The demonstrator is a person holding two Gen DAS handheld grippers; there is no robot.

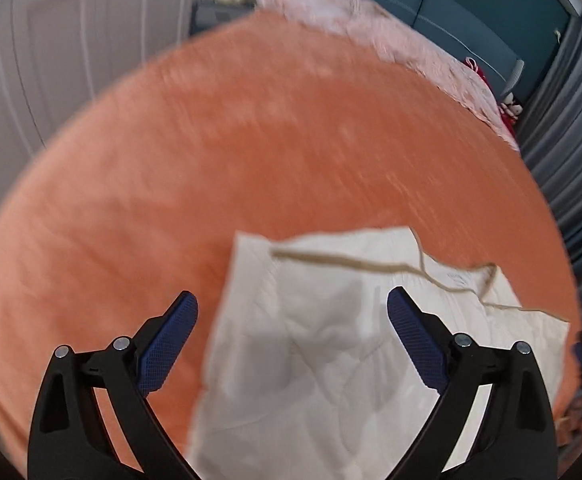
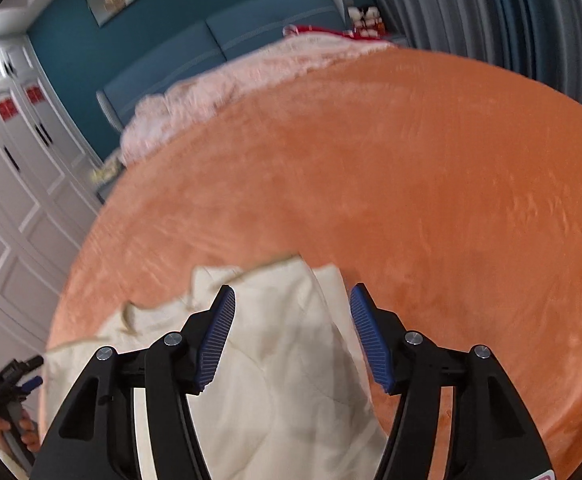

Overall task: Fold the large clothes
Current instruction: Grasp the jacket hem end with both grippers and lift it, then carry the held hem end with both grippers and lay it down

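Note:
A cream quilted garment (image 1: pixel 331 360) with a thin tan trim lies on the orange bedspread (image 1: pixel 251 160). My left gripper (image 1: pixel 292 296) hovers over its left part, open wide, with the blue pads clear of the cloth. In the right wrist view the same garment (image 2: pixel 283 360) runs up between the fingers of my right gripper (image 2: pixel 292 290), which is open, and its pads stand apart from the fabric. The left gripper (image 2: pixel 11 376) also shows at the lower left edge of that view, held by a hand (image 2: pixel 15 432).
A pale pink fluffy blanket (image 2: pixel 231 80) lies bunched at the far end of the bed, against a teal headboard (image 2: pixel 211 48). White wardrobe doors (image 2: pixel 11 200) stand to the left, and grey curtains (image 2: pixel 491 8) hang to the right. Red and white items (image 2: pixel 363 20) sit by the headboard.

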